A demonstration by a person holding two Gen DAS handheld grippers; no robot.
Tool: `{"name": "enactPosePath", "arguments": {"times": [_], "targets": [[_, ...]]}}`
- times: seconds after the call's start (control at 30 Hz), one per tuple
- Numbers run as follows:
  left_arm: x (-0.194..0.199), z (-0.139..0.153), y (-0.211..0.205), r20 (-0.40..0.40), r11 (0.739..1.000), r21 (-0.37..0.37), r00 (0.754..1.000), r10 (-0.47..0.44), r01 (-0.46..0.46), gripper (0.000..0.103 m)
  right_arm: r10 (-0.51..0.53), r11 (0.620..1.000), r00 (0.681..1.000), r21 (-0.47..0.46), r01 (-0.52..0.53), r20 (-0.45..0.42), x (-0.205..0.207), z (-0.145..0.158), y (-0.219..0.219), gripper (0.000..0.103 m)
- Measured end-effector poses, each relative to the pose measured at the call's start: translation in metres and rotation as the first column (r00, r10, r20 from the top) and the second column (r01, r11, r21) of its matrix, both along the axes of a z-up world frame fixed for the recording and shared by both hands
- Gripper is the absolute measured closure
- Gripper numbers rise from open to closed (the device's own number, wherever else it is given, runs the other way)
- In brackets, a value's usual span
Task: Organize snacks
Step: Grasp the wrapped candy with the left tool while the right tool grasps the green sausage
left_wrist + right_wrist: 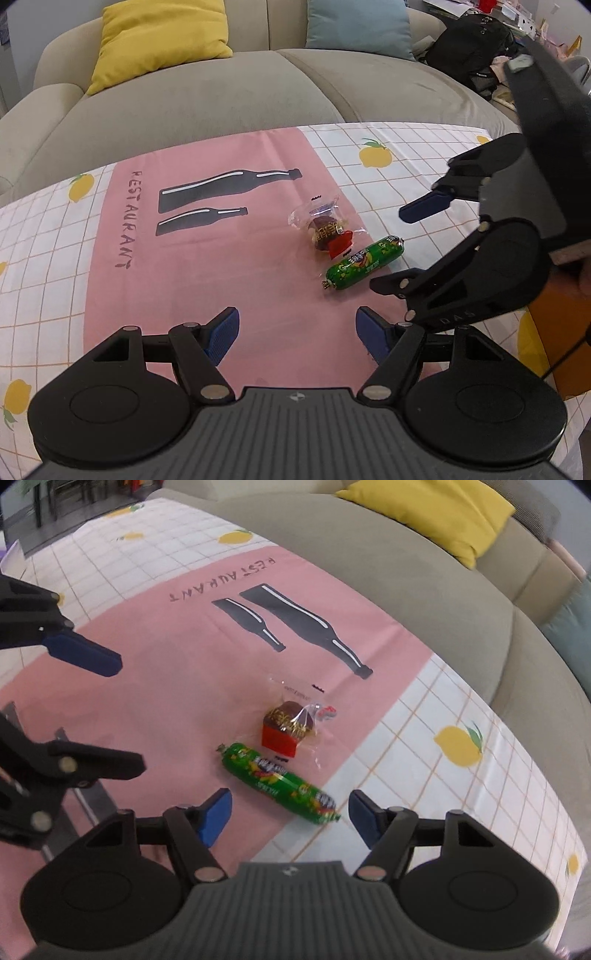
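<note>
The left gripper (297,334) is seen at the bottom of its frame, jaws spread wide and empty over the pink mat (207,258). The right gripper (290,814) is likewise held wide open, nothing gripped, with the green sausage snack (279,782) lying just ahead between its fingertips. A clear-wrapped chocolate cake (290,725) lies just beside it, mid-frame, on the bench (461,794).

Lemon-print table (388,177), pink mat (207,266), two snacks (364,264)
</note>
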State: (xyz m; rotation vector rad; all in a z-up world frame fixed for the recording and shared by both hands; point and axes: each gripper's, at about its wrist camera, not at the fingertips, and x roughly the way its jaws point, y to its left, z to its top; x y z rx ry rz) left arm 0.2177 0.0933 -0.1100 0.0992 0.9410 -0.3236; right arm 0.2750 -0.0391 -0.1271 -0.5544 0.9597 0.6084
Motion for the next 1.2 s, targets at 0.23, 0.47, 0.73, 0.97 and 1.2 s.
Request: {"name": "enactPosePath", "arguments": {"times": [0.23,0.47,0.73,0.97,1.2], "targets": [[0.003,-0.004,0.007,-0.013,1.000,-0.013,1.000,0.024,-0.024,0.018,0.001,1.000,0.998,0.025,0.001,-0.059,0.007,-0.010,0.001,0.045],[0.002,-0.008,0.009,-0.027,0.999,-0.023,0.999,0.040,-0.041,0.019,-0.005,0.995,0.989,0.097,0.019,-0.148,-0.010,-0.001,0.001,0.064],[-0.003,-0.008,0.016,-0.040,0.997,-0.024,0.996,0.075,-0.076,0.021,-0.039,0.987,0.987,0.149,0.063,-0.157,-0.014,-0.003,0.010,0.063],[-0.005,-0.007,0.022,-0.047,0.996,-0.020,0.995,0.090,-0.091,0.021,-0.057,0.985,0.987,0.154,0.079,-0.147,-0.006,-0.008,0.016,0.063],[-0.007,-0.009,0.022,-0.058,0.995,-0.027,0.994,0.093,-0.095,0.021,-0.101,0.977,0.979,0.169,0.131,-0.177,-0.002,-0.016,0.014,0.075]]}}
